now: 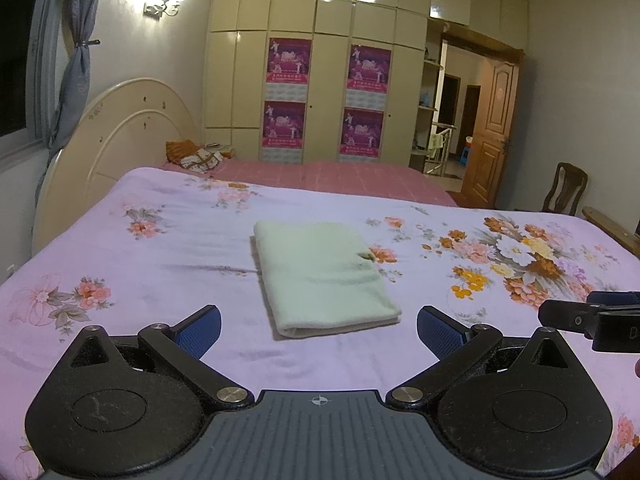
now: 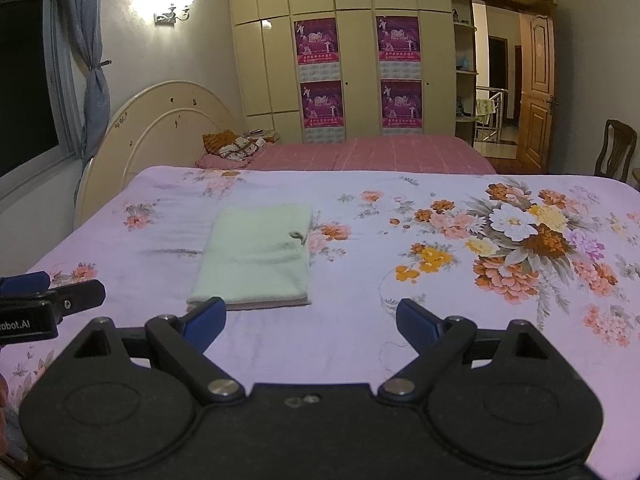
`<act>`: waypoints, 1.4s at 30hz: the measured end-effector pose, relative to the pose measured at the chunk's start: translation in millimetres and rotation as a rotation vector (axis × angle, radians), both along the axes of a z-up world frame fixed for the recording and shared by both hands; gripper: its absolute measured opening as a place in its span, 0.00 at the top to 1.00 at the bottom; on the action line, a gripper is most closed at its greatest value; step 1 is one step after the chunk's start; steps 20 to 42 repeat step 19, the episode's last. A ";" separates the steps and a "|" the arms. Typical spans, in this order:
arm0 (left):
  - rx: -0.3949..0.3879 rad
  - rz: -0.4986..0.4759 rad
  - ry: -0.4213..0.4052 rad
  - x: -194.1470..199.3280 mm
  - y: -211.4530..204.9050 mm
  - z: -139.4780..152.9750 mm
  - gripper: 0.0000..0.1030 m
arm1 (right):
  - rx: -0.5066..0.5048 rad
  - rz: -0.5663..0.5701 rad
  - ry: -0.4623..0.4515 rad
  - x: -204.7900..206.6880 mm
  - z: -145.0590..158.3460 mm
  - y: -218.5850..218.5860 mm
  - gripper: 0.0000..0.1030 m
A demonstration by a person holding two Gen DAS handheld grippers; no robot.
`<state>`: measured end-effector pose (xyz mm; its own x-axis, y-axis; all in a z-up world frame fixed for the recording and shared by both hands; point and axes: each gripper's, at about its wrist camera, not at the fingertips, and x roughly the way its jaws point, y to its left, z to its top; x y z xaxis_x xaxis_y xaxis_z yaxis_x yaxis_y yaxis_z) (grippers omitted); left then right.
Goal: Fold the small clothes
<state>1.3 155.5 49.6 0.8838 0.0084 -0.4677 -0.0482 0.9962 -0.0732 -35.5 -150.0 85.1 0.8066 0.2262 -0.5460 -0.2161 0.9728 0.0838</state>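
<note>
A pale green cloth [image 1: 322,274] lies folded into a neat rectangle on the bed [image 1: 160,264], on the lilac flowered sheet, toward the near middle of the mattress. Its long axis runs from near to far: one short end, showing the stacked folded layers, faces the near edge of the bed, and the other short end points toward the far wardrobe [image 1: 320,60]. In the left wrist view the cloth leans slightly, its near end swung a little to the right; in the right wrist view [image 2: 256,256] it sits left of centre and reads almost straight. A small dark mark or loop shows on its right edge, about halfway along. The left claw [image 1: 319,332] hovers just near of the cloth's near end, its blue-padded fingers [image 1: 200,332] spread wide and holding nothing. The right claw [image 2: 311,324] is likewise released, fingers apart and empty, and sits to the right of the left one; its left finger [image 2: 206,322] lines up with the cloth's near left corner in its own view, though whether it touches cannot be told. A large flower bouquet print [image 2: 516,236] lies on the sheet to the right of the cloth, well apart from it. Beyond the sheet, a pink checked bedspread [image 2: 372,154] covers the far part of the bed.
</note>
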 end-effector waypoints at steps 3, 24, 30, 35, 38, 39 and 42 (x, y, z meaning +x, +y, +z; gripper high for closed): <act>-0.009 -0.004 -0.003 1.8 2.7 0.0 0.00 | -0.001 -0.001 0.003 0.5 -1.0 1.7 0.12; 0.000 0.011 -0.060 4.3 11.8 -2.0 0.00 | -0.005 0.002 0.017 3.7 -6.9 2.1 0.12; 0.000 0.011 -0.060 4.3 11.8 -2.0 0.00 | -0.005 0.002 0.017 3.7 -6.9 2.1 0.12; 0.000 0.011 -0.060 4.3 11.8 -2.0 0.00 | -0.005 0.002 0.017 3.7 -6.9 2.1 0.12; 0.000 0.011 -0.060 4.3 11.8 -2.0 0.00 | -0.005 0.002 0.017 3.7 -6.9 2.1 0.12; 0.000 0.011 -0.060 4.3 11.8 -2.0 0.00 | -0.005 0.002 0.017 3.7 -6.9 2.1 0.12; 0.000 0.011 -0.060 4.3 11.8 -2.0 0.00 | -0.005 0.002 0.017 3.7 -6.9 2.1 0.12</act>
